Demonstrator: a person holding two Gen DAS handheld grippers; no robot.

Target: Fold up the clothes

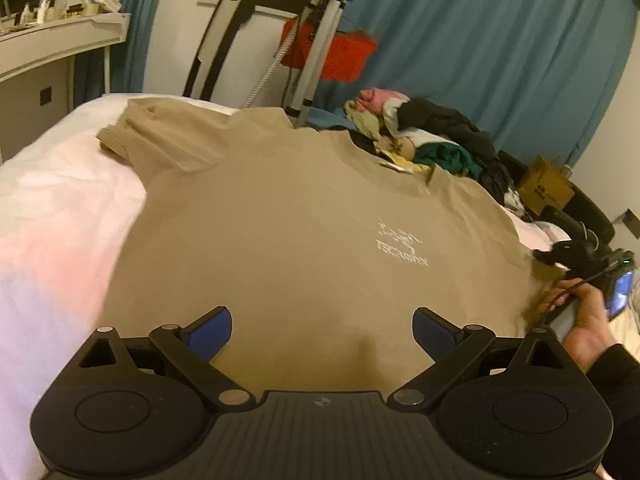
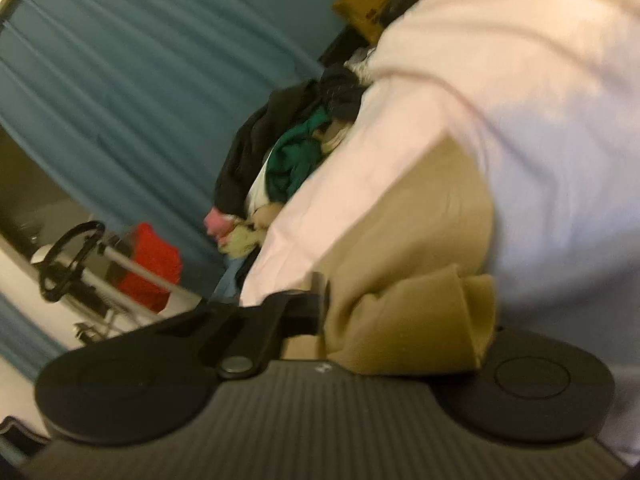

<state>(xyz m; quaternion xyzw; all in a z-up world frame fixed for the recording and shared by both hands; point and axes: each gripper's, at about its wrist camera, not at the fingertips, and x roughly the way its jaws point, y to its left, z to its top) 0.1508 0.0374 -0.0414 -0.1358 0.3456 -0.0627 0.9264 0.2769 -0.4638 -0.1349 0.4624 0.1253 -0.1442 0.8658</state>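
Observation:
A tan T-shirt (image 1: pixel 300 220) with a small white chest print lies spread face up on the white bed (image 1: pixel 56 216), one sleeve folded at the far left. My left gripper (image 1: pixel 322 328) hovers over the shirt's lower part, open, with nothing between its blue pads (image 1: pixel 212 330). At the right edge a hand (image 1: pixel 588 320) holds my right gripper (image 1: pixel 560 254) at the shirt's side. In the right wrist view that gripper (image 2: pixel 400 312) is shut on a bunched fold of the tan shirt (image 2: pixel 420 240); the cloth hides one finger.
A pile of mixed clothes (image 1: pixel 432 136) lies at the far side of the bed, also seen as the clothes pile (image 2: pixel 288 160). Behind stand a steamer pole (image 1: pixel 316 40), a red bag (image 1: pixel 332 52), blue curtains (image 1: pixel 480 40), a cardboard box (image 1: pixel 546 186) and a white shelf (image 1: pixel 60 40).

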